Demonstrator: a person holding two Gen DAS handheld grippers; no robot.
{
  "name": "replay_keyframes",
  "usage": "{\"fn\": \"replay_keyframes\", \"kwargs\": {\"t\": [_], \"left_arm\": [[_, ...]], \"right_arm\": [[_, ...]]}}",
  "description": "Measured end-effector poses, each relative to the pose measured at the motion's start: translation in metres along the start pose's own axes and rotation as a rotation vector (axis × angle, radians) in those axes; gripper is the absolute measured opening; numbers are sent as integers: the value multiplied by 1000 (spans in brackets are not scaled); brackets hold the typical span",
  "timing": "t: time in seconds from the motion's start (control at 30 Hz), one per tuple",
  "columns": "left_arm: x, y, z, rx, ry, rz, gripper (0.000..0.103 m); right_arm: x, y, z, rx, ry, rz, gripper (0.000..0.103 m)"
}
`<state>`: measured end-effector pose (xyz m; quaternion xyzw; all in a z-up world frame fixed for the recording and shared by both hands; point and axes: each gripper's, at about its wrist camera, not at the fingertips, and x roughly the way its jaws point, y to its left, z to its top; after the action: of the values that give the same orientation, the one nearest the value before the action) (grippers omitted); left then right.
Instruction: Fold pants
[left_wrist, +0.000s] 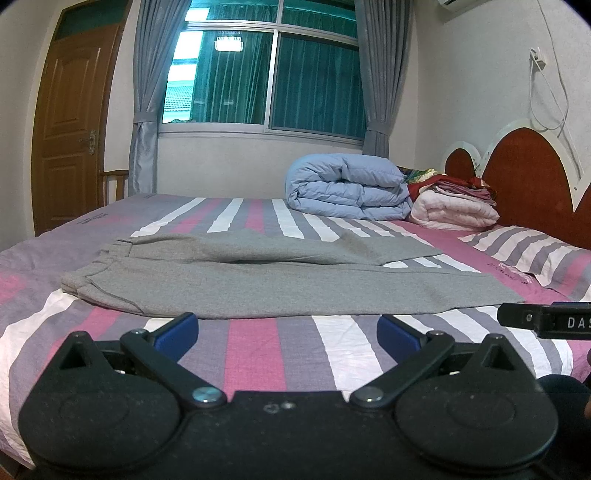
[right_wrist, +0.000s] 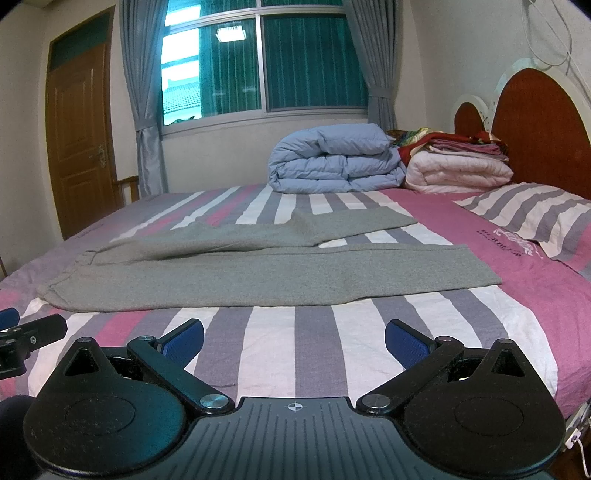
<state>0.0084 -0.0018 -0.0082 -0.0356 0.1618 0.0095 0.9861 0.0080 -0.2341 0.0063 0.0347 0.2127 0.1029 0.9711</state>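
Grey pants (left_wrist: 258, 284) lie spread flat on the striped bed sheet (left_wrist: 258, 354), waistband to the left and both legs stretching right, the far leg angled away. The right wrist view shows the same pants (right_wrist: 258, 273) from a little further right. My left gripper (left_wrist: 288, 325) hovers open over the sheet just short of the near leg's edge, blue pads wide apart, nothing between them. My right gripper (right_wrist: 293, 332) is likewise open above the sheet in front of the near leg. Each gripper shows at the other view's edge.
A folded blue duvet (left_wrist: 347, 192) and a stack of pink and red bedding (left_wrist: 454, 206) sit at the far side near the red headboard (left_wrist: 524, 173). A striped pillow (right_wrist: 528, 218) lies at the right. A window with grey curtains and a wooden door (left_wrist: 70, 136) stand behind.
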Motion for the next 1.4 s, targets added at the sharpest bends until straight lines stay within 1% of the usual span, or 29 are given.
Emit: {"fn": "replay_keyframes", "kwargs": {"t": [0.2, 0.3, 0.33, 0.43, 0.5, 0.53, 0.6, 0.63, 0.67, 0.7, 0.73, 0.77, 0.8, 0.83, 0.87, 0.9, 0.93, 1.0, 1.07, 1.1, 1.13, 1.17, 1.2, 1.27, 1.3, 1.33, 1.37, 1.4], "left_arm": [[0, 7, 1, -4, -2, 5, 97], [-2, 15, 6, -7, 16, 21, 97], [-1, 20, 9, -11, 35, 27, 97], [12, 40, 16, -47, 118, 65, 97], [21, 64, 25, -63, 136, 64, 97], [23, 73, 30, -68, 129, 75, 97], [32, 99, 43, -80, 98, 122, 97], [38, 113, 50, -89, 79, 140, 97], [46, 130, 57, -98, 74, 131, 97], [55, 146, 64, -99, 70, 133, 97], [63, 156, 70, -91, 70, 140, 97], [76, 173, 77, -93, 86, 125, 97], [92, 190, 84, -101, 103, 97, 97], [106, 205, 90, -103, 116, 96, 97], [126, 223, 98, -85, 132, 116, 97], [142, 233, 104, -63, 155, 115, 97], [166, 251, 112, -45, 185, 105, 97], [211, 277, 127, -10, 223, 126, 95], [255, 298, 139, 16, 255, 144, 90], [274, 308, 143, 21, 265, 140, 82], [294, 316, 146, 22, 286, 124, 79], [317, 326, 148, 15, 315, 91, 77], [338, 333, 149, 9, 342, 70, 74], [374, 343, 148, 18, 383, 67, 65], [390, 347, 146, 24, 399, 71, 62], [407, 350, 144, 32, 424, 67, 61], [420, 354, 142, 39, 458, 57, 61], [434, 357, 139, 51, 498, 52, 61]], "right_arm": [[0, 0, 0, 2, 2, 2, 103], [1, -2, 1, 7, 13, 39, 103], [2, -2, 3, 2, 19, 49, 103], [13, -3, 13, -22, 64, 116, 103], [18, -2, 24, -43, 45, 148, 103], [22, 0, 30, -49, 28, 151, 103], [31, 5, 45, -55, -38, 157, 103], [42, 10, 51, -54, -48, 187, 103], [56, 15, 57, -64, -34, 226, 103], [80, 23, 64, -100, 62, 263, 103], [100, 30, 72, -129, 126, 286, 103], [112, 34, 79, -130, 133, 283, 103], [126, 36, 88, -114, 126, 299, 103], [144, 40, 98, -107, 137, 323, 103], [160, 46, 106, -117, 146, 325, 103], [180, 52, 116, -134, 147, 319, 103], [204, 59, 125, -153, 163, 309, 103], [256, 72, 138, -188, 218, 302, 103], [306, 79, 151, -204, 221, 296, 103], [331, 82, 158, -189, 228, 313, 103], [355, 82, 165, -168, 230, 330, 103], [377, 85, 172, -162, 224, 356, 103], [398, 90, 177, -176, 223, 365, 103], [437, 98, 184, -207, 221, 394, 102], [455, 103, 188, -221, 219, 400, 99], [469, 105, 188, -230, 224, 414, 84], [484, 108, 189, -242, 234, 427, 74], [500, 111, 188, -256, 249, 436, 74]]}}
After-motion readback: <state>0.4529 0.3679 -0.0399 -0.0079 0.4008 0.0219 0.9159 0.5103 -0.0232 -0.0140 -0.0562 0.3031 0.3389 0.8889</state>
